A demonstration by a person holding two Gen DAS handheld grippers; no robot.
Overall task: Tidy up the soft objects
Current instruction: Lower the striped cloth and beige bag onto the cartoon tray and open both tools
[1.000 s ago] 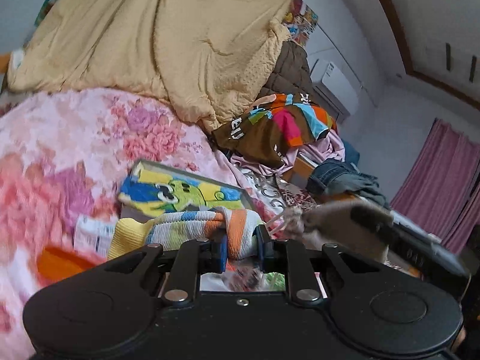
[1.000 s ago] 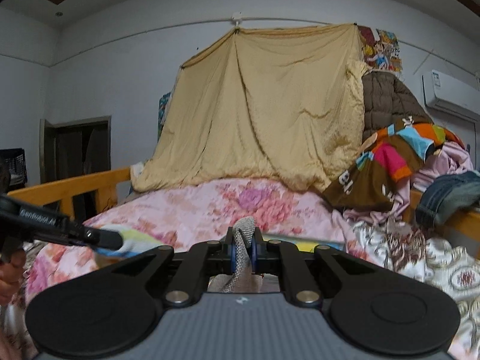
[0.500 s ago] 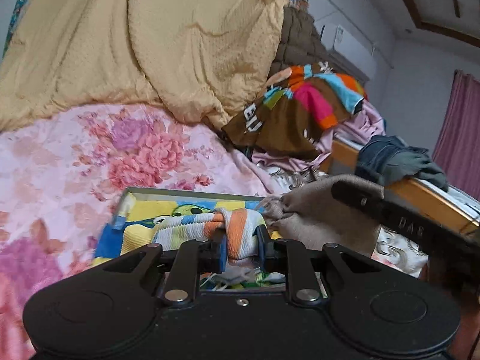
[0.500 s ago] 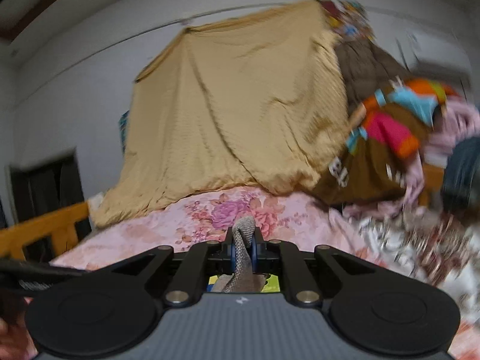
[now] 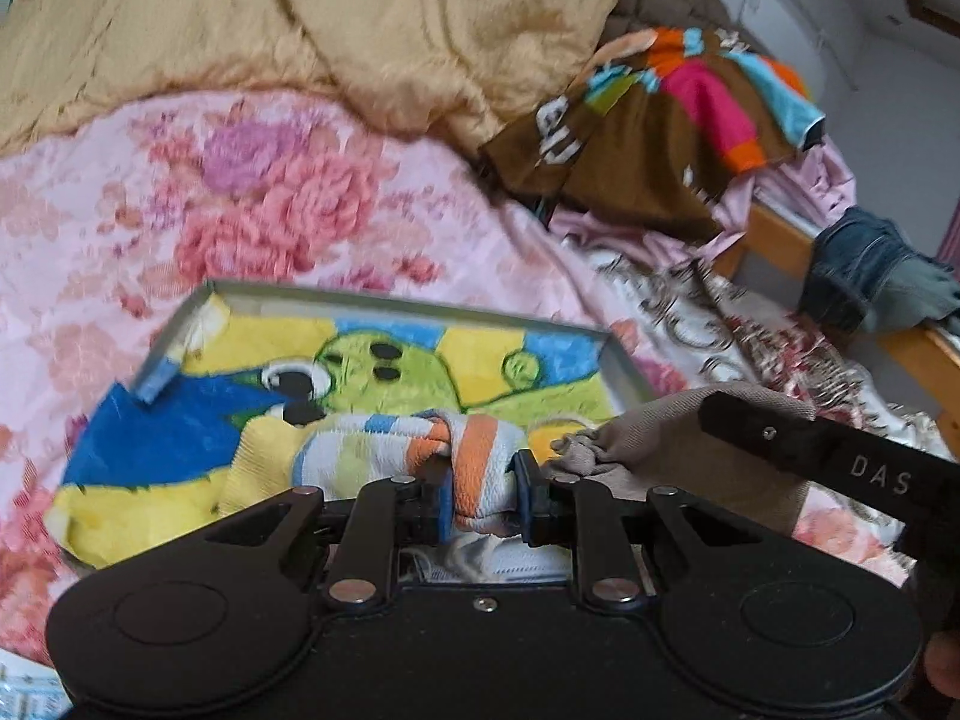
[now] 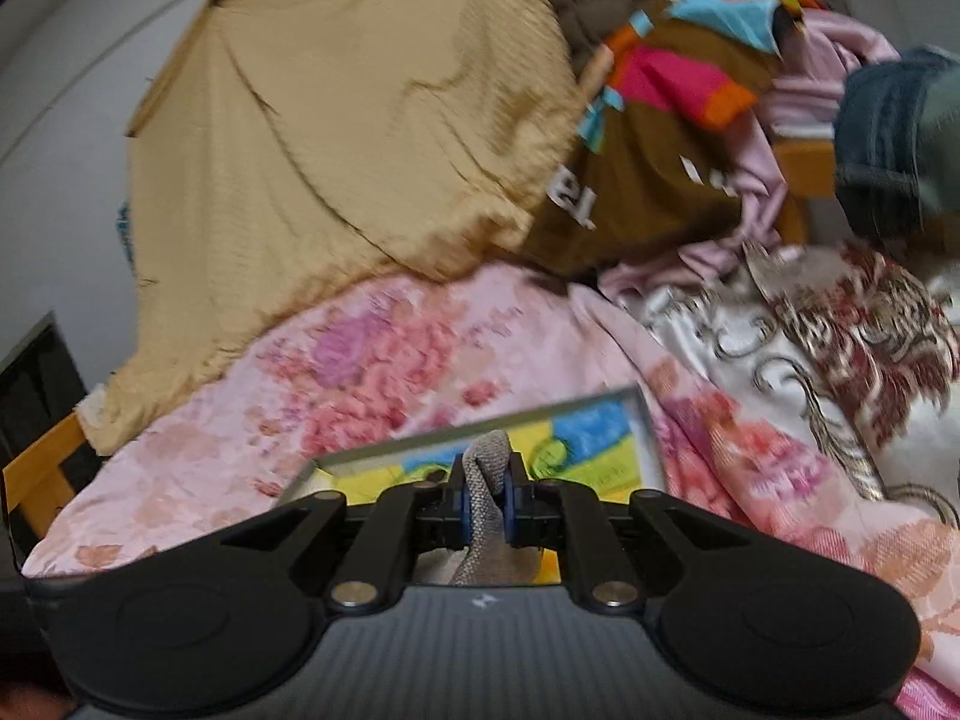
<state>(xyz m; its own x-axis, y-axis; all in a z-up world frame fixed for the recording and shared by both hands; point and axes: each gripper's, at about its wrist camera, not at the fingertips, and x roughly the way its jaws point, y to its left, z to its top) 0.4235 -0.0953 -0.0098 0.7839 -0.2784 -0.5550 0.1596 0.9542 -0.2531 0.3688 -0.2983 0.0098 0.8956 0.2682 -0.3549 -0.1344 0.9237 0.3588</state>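
Towels fill both claws: our left claw (image 5: 480, 495) pinches the striped towel (image 5: 384, 456) and our right claw (image 6: 486, 501) the grey cloth (image 6: 489, 480), over the tray (image 5: 420, 299) at 12 o'clock. We should lower both flat onto the cartoon towel (image 5: 372, 372) inside before releasing.

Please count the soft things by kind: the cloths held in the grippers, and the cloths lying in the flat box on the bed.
Held cloths: 2, striped towel and grey-brown cloth.
Cloths in shallow grey box: 1, yellow-blue cartoon towel.
Total: 3
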